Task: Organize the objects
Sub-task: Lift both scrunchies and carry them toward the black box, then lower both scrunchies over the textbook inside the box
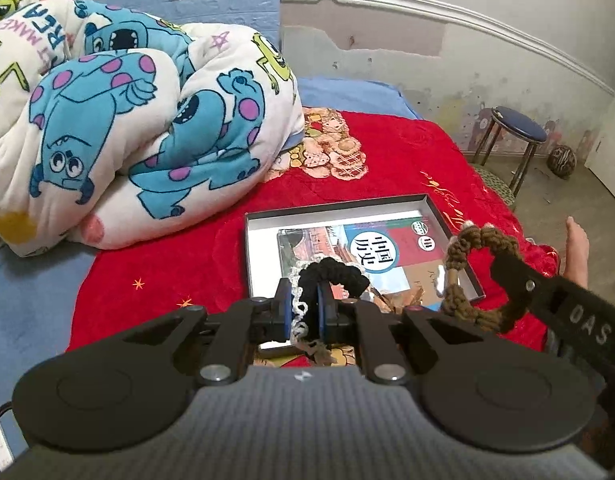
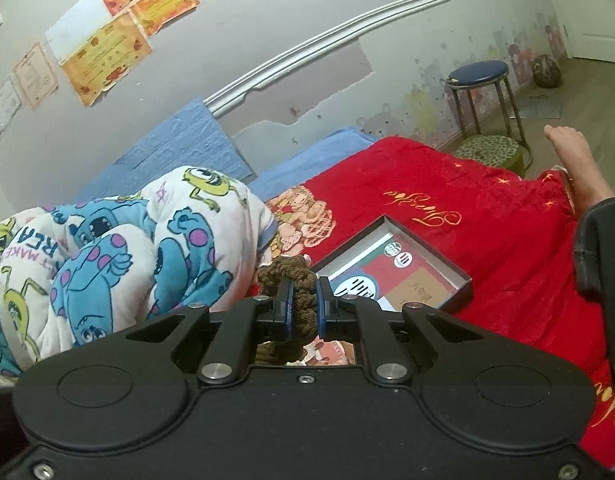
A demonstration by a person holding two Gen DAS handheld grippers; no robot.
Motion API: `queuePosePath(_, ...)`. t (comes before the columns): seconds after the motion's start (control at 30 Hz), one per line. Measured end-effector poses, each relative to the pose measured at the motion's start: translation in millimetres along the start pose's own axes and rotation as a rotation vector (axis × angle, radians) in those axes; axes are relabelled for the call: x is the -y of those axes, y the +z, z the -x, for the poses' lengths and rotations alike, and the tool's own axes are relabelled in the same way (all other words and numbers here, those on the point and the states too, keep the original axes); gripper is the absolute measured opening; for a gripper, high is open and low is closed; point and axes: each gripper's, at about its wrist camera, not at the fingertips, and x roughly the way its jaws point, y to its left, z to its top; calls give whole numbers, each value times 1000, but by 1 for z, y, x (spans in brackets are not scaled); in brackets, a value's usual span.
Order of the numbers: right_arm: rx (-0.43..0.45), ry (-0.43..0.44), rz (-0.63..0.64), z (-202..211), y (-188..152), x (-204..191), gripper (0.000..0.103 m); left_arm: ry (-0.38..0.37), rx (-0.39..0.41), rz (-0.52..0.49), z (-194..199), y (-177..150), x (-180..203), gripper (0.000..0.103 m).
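Right now, both tools are carrying: left tool (image 1: pixel 303 310) clamping the black scrunchie (image 1: pixel 333 278), right tool (image 2: pixel 305 306) pinching the brown scrunchie (image 2: pixel 285 274); next, probably, lowering each into the box (image 1: pixel 431 206).

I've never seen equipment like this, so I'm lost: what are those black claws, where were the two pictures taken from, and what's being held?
No robot here: a person holds two hand-held grippers, each with a camera looking along its fingers. One picture comes from the left gripper, shut on a black crocheted hair scrunchie with white trim. The other comes from the right gripper, shut on a brown crocheted scrunchie. Below, on a red blanket, lies a shallow open box containing a book. A cartoon-print quilt lies beside it.
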Motion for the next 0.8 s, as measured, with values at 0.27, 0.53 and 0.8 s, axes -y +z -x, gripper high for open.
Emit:
queuePosePath(0.27, -9, -19, 35, -24, 23, -18, 11, 18, 1, 27, -20, 5, -5, 16)
queuePosePath(0.53, -100, 35, 304, -56, 72, -22, 11, -29, -25, 95, -55, 12, 3, 16)
queuePosePath(0.8, -199, 144, 323, -109, 86, 46, 11, 42, 43, 20, -98, 19, 47, 15)
